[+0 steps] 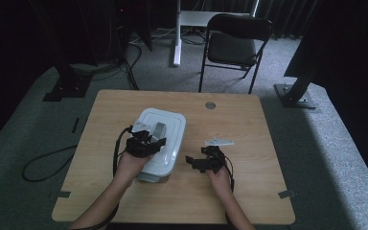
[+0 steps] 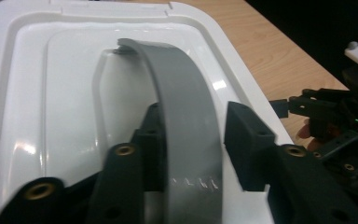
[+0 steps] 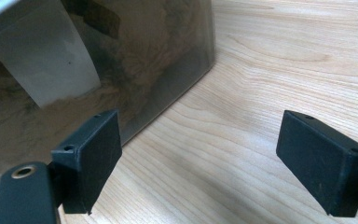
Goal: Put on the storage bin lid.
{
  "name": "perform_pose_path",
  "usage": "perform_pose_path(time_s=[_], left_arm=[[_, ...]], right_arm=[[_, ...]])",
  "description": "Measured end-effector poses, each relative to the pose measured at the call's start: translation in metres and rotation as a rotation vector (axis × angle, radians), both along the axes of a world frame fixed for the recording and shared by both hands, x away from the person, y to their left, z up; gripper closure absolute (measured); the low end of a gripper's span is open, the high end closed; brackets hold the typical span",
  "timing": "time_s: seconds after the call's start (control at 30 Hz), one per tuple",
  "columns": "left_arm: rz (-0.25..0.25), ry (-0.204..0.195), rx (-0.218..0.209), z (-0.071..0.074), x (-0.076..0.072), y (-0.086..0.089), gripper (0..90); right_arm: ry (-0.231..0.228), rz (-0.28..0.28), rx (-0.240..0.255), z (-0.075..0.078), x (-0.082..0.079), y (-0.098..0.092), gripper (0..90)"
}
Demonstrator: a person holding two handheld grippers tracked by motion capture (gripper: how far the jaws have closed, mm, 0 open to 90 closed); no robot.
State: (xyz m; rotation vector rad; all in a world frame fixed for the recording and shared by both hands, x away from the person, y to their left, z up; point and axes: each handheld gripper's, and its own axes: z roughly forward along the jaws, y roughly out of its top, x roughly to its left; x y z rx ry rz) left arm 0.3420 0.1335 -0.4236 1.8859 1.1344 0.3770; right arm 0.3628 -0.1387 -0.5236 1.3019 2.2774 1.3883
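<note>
A white lidded storage box (image 1: 170, 122) stands on the wooden table (image 1: 249, 124), left of centre. Its grey handle (image 2: 186, 116) arches up from the lid (image 2: 65, 93). My left gripper (image 2: 198, 135) straddles that handle from above, one pad on each side. The left pad lies against it, while a gap separates the right pad from it, so the jaws are open. In the high view the left gripper (image 1: 149, 138) sits on the near half of the lid. My right gripper (image 3: 200, 158) is wide open and low over the table, beside the box's translucent side wall (image 3: 135, 70), with nothing between its jaws.
A round grommet (image 1: 210, 105) sits near the table's far edge. Beyond the table a black folding chair (image 1: 235, 45) stands on the carpet. A cable loop (image 1: 43, 167) lies on the floor at the left, and dark stand bases flank the table.
</note>
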Motion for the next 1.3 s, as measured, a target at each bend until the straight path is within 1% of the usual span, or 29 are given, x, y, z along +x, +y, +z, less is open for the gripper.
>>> perform_pose_path(time_s=[0.07,0.1,0.17,0.2,0.27,0.3,0.33,0.37,0.4,0.43,0.57,0.6,0.67,0.73,0.77,0.8,0.9,0.93,0.97,1.07,1.13,1.2,1.3], left_arm=[[0.001,-0.009,-0.021,0.004,-0.002,0.002,54.1],[0.002,-0.008,-0.029,0.006,-0.003,0.003,53.3],[-0.003,-0.016,-0.049,0.010,-0.005,0.006,48.9],[-0.004,-0.026,-0.044,0.012,-0.006,0.007,48.7],[-0.001,-0.033,-0.058,0.014,-0.008,0.010,45.7],[-0.003,-0.042,-0.054,0.015,-0.008,0.011,45.6],[-0.007,-0.049,-0.058,0.016,-0.009,0.012,45.4],[-0.007,-0.056,-0.061,0.017,-0.010,0.013,41.8],[-0.002,-0.062,-0.061,0.018,-0.011,0.015,41.0],[-0.009,-0.067,-0.069,0.019,-0.012,0.016,40.0],[0.000,-0.099,-0.054,0.019,-0.013,0.026,28.6],[0.008,-0.112,-0.042,0.018,-0.013,0.028,27.7],[0.021,-0.146,-0.008,0.017,-0.015,0.032,20.0],[0.044,-0.157,-0.006,0.015,-0.015,0.037,18.8],[0.050,-0.162,0.003,0.014,-0.016,0.039,14.3],[0.050,-0.157,0.012,0.013,-0.015,0.041,9.8],[0.061,-0.148,-0.005,0.011,-0.015,0.050,8.5],[0.060,-0.139,-0.010,0.011,-0.015,0.053,2.1],[0.065,-0.138,-0.015,0.010,-0.015,0.056,0.5],[0.091,-0.141,-0.005,0.008,-0.014,0.065,0.5],[0.111,-0.143,-0.008,0.005,-0.013,0.072,0.5],[0.127,-0.143,-0.003,0.002,-0.012,0.077,0.5],[0.151,-0.143,-0.016,-0.002,-0.010,0.087,0.5]], right_arm=[[-0.002,-0.002,0.001,0.000,0.000,-0.001,13.3],[-0.001,-0.005,0.003,0.000,0.000,-0.002,13.3],[-0.003,-0.009,0.004,0.000,0.001,-0.002,13.3],[0.001,-0.010,0.006,0.001,0.001,-0.003,13.3],[-0.003,-0.012,0.004,0.001,0.000,-0.003,13.3],[-0.003,-0.012,0.007,0.001,0.001,-0.004,13.3],[-0.004,-0.014,0.005,0.002,0.001,-0.004,13.3],[-0.007,-0.016,0.004,0.002,0.001,-0.004,13.3],[-0.007,-0.016,0.007,0.002,0.000,-0.005,13.3],[-0.005,-0.017,0.007,0.002,0.000,-0.005,13.3],[-0.009,-0.022,0.004,0.002,0.001,-0.006,13.3],[-0.009,-0.023,0.004,0.002,0.001,-0.007,13.3],[-0.006,-0.025,0.006,0.002,0.001,-0.007,13.3],[-0.007,-0.027,0.004,0.003,0.001,-0.008,13.3],[-0.007,-0.028,0.006,0.003,0.002,-0.008,13.3],[-0.008,-0.029,0.004,0.003,0.001,-0.008,13.3],[-0.008,-0.029,0.005,0.003,0.002,-0.008,13.3],[-0.007,-0.030,0.004,0.003,0.002,-0.008,13.3],[-0.007,-0.030,0.003,0.003,0.002,-0.008,13.3],[-0.007,-0.029,-0.001,0.002,0.002,-0.008,13.3],[-0.008,-0.030,0.000,0.002,0.002,-0.008,13.3],[-0.008,-0.030,-0.001,0.002,0.002,-0.008,13.3],[-0.008,-0.028,-0.003,0.002,0.002,-0.008,13.3]])
